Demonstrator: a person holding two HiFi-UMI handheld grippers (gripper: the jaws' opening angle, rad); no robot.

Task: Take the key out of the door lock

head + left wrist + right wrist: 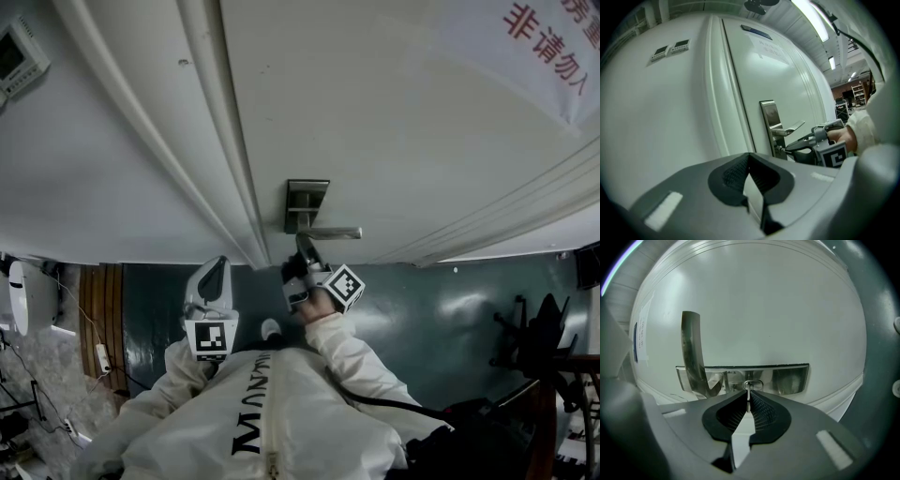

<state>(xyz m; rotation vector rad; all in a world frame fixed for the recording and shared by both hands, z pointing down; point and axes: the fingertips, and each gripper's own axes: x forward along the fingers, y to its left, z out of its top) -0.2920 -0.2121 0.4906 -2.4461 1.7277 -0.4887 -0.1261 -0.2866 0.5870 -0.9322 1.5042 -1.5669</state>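
Right gripper [748, 403]: jaws pinched on key [748, 391], thin blade edge-on between pad tips. Key seated in keyhole of lock plate [787, 379], dead ahead of jaws. Door handle [693, 350] just beside, to jaws' left.

Left gripper [750, 161]: jaws pressed together, empty, well apart from door [693, 103], lock ahead and to its right.

Step in hand, as judged: withdrawal. Recommended: pull straight back along key axis, no twist, no sag. Grip sits at tips only, so slip risk. Keep clear of handle.
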